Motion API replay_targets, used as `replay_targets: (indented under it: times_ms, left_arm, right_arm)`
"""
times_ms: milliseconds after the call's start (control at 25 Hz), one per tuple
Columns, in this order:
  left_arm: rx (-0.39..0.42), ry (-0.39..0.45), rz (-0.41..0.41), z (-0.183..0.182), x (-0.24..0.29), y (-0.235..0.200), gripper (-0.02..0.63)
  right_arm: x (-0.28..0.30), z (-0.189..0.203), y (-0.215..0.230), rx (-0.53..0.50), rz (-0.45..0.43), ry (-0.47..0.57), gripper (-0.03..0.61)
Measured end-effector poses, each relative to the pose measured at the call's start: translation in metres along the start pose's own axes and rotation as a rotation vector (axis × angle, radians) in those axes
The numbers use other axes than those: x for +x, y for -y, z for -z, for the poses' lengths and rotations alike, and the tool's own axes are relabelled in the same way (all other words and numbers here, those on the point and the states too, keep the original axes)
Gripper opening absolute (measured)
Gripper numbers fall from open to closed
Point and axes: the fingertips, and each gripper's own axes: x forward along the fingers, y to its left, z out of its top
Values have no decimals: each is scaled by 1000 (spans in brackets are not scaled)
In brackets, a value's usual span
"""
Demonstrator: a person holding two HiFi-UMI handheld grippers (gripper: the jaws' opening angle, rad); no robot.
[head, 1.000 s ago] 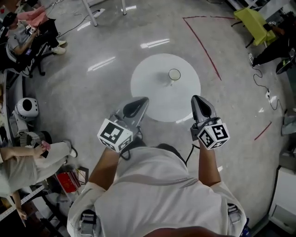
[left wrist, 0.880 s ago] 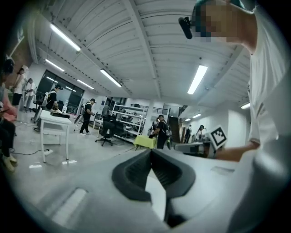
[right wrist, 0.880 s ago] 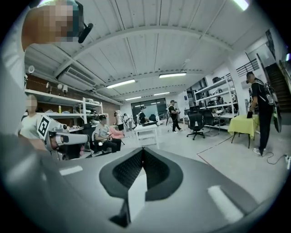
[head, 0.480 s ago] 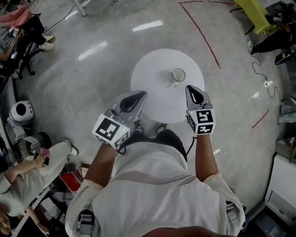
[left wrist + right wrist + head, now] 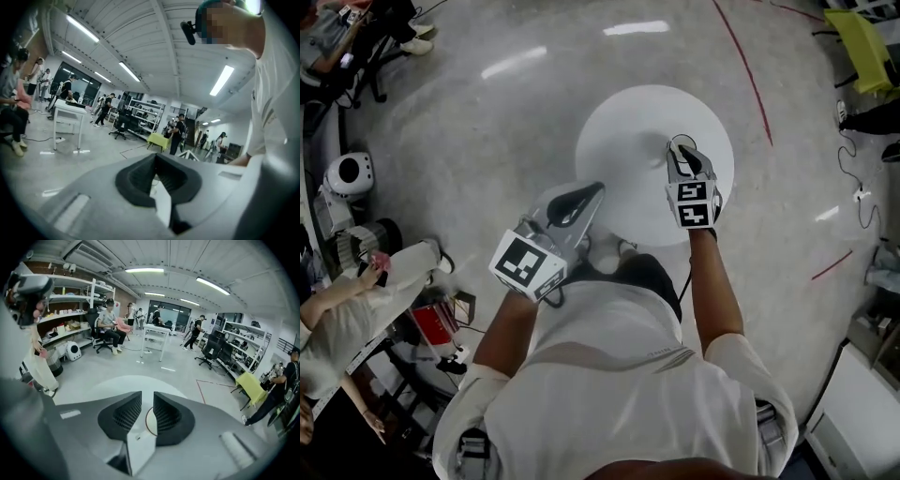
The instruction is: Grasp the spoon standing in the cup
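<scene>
The cup [image 5: 674, 142] stands on the round white table [image 5: 623, 122], right of its middle, and my right gripper [image 5: 680, 150] covers most of it from above. In the right gripper view a strip of the cup's brown-lined rim [image 5: 148, 422] shows in the narrow gap of the right gripper [image 5: 147, 397], whose jaws stand a little apart. No view shows the spoon clearly. My left gripper [image 5: 597, 188] hangs over the table's near left edge, well away from the cup. In its own view the left gripper [image 5: 154, 157] has its jaw tips meeting, with nothing between them.
Red tape lines [image 5: 748, 70] cross the grey floor beyond the table. A small white robot [image 5: 347, 174] and a seated person [image 5: 356, 309] are at the left. A yellow chair [image 5: 860, 36] is far right. Shelves [image 5: 70, 310] and desks [image 5: 157, 336] stand further off.
The table has come closer. My right gripper moved forward from the table's near edge to above the cup. The left gripper stayed low by the near left edge.
</scene>
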Motion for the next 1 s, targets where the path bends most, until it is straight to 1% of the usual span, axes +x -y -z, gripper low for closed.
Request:
replay_targets:
  times_ms: [240, 320, 520, 600, 840, 1000]
  left_arm:
    - [-29, -18, -64, 11, -17, -11, 2]
    - [-38, -21, -81, 13, -23, -19, 2]
    - [-44, -24, -100, 15, -29, -28, 2]
    - [-44, -22, -99, 14, -30, -31, 2]
    - [-38, -25, -95, 12, -30, -34, 2]
    - [-35, -25, -76, 12, -23, -28, 2]
  right_arm:
    - [47, 21, 0, -52, 39, -92, 83]
    - [58, 23, -5, -61, 44, -102, 83]
    - [72, 23, -3, -55, 75, -99, 67]
    - [73, 20, 1, -59, 92, -98, 28]
    - [67, 13, 4, -62, 112, -74, 11]
    - [57, 12, 9, -38, 125, -49, 11]
